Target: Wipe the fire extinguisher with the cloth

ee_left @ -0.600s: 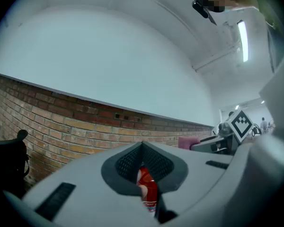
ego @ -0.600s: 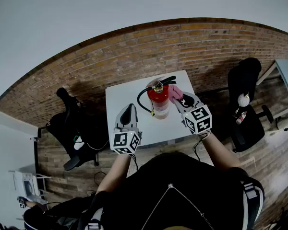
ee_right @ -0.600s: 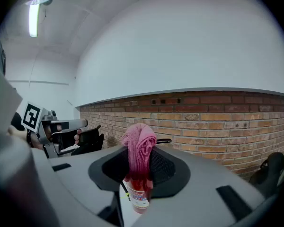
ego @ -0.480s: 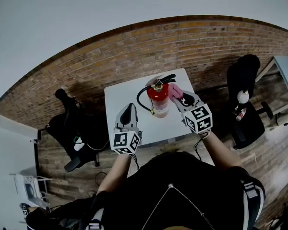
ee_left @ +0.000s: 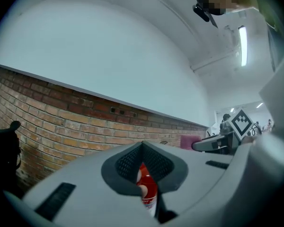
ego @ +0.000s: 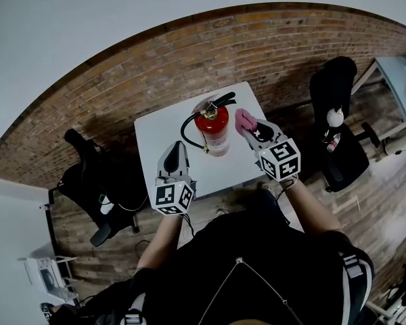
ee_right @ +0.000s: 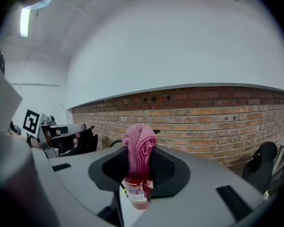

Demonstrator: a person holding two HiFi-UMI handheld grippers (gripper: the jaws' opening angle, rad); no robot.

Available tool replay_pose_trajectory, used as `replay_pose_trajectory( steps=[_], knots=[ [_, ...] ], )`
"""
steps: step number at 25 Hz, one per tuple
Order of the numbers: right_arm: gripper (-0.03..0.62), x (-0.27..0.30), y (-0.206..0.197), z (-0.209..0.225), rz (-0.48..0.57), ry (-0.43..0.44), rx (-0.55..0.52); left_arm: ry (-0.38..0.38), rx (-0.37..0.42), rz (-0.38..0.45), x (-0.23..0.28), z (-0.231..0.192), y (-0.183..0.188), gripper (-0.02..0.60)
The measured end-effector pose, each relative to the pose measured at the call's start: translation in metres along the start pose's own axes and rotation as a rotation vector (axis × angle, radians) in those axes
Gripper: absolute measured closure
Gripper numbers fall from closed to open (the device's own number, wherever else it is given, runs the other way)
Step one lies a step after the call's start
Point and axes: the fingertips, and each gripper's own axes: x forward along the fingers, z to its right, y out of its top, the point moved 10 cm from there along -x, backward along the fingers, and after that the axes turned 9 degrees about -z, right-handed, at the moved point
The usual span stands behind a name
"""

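Note:
A red fire extinguisher (ego: 213, 128) with a black hose and lever stands upright on a small white table (ego: 159, 133). To its right, my right gripper (ego: 250, 127) is shut on a pink cloth (ego: 243, 120), which sits a short way off the cylinder's upper part. In the right gripper view the cloth (ee_right: 139, 148) bulges up between the jaws, with the extinguisher (ee_right: 137, 193) just beyond. My left gripper (ego: 176, 149) hovers in front of the table's near left, shut and holding nothing. Through its jaw gap a strip of the extinguisher (ee_left: 147, 189) shows.
A brick wall (ego: 189, 59) runs behind the table. One black office chair (ego: 88, 175) stands to the left and another (ego: 335, 107) to the right, with a desk corner (ego: 400, 80) at the far right. The floor is wood planks.
The right gripper with the cloth has drawn slightly away from the extinguisher to the right. The head camera has shifted, so the whole scene sits higher and further left. The left gripper stays shut.

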Motion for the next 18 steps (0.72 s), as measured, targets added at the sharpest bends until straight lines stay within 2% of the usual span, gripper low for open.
replay_pose_trajectory(
  steps=[4,10,18],
  knots=[
    [0.474,0.003,-0.004,0.024,0.023,0.032,0.008,0.017,0.013,0.006,0.019,0.010,-0.001,0.571],
    [0.474,0.019,0.003,0.085,0.024,0.116,-0.001,0.098,0.012,0.032,0.058,0.038,0.008,0.571],
    [0.474,0.066,0.032,0.164,0.001,0.284,-0.051,0.272,-0.009,0.046,0.106,0.074,0.016,0.571]
  ],
)
